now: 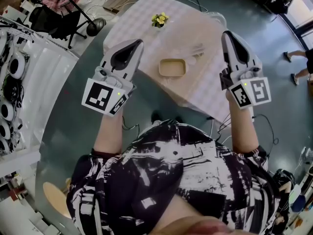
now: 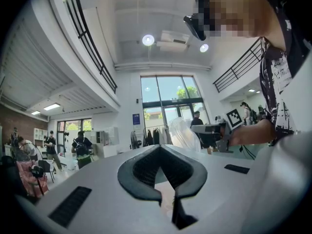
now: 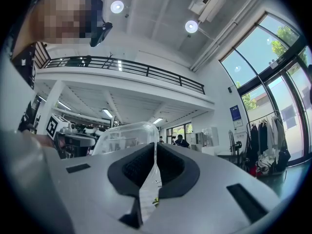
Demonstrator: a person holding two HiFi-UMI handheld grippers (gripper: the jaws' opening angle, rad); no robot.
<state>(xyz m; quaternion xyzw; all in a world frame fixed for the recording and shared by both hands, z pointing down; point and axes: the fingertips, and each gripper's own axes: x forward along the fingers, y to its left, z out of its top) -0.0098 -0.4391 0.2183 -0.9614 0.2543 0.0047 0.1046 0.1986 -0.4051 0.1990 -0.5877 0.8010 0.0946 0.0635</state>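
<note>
**A:** What's closest in?

**B:** Both tools are raised in front of me, one on either side of the beige tray point(image 1: 172, 67). My left gripper point(image 1: 137, 44) is near the tray's left side. Its jaws are pressed together at the tips with nothing between them. In the left gripper view, only pale cloth shows through the gap behind the pads.

**A:** And the other one?

**B:** My right gripper point(image 1: 226, 35) is right of the tray and farther from it than the left one. It's clenched too. There's only a thin slit of light between the pads, and nothing is caught in it.

**A:** What's in the tray?

**B:** It lies flat on the checked table point(image 1: 146, 13), and inside it I see only its own pale floor.

**A:** Any other container?

**B:** Yes, a clear plastic tub point(image 1: 196, 53) at the tray's far right corner. It's either touching the tray or just beside it; I can't tell which. In the right gripper view it rises just past my jaw tips, see-through with rounded corners. I can't make out anything inside it, or whether it stands mouth up or mouth down.

**A:** Farther out?

**B:** A small bunch of yellow flowers point(image 1: 159, 19) stands on the cloth beyond the tray, well apart from it. Farther still, off to the tray's far left, a black office chair point(image 1: 58, 21) stands on the floor.
</note>
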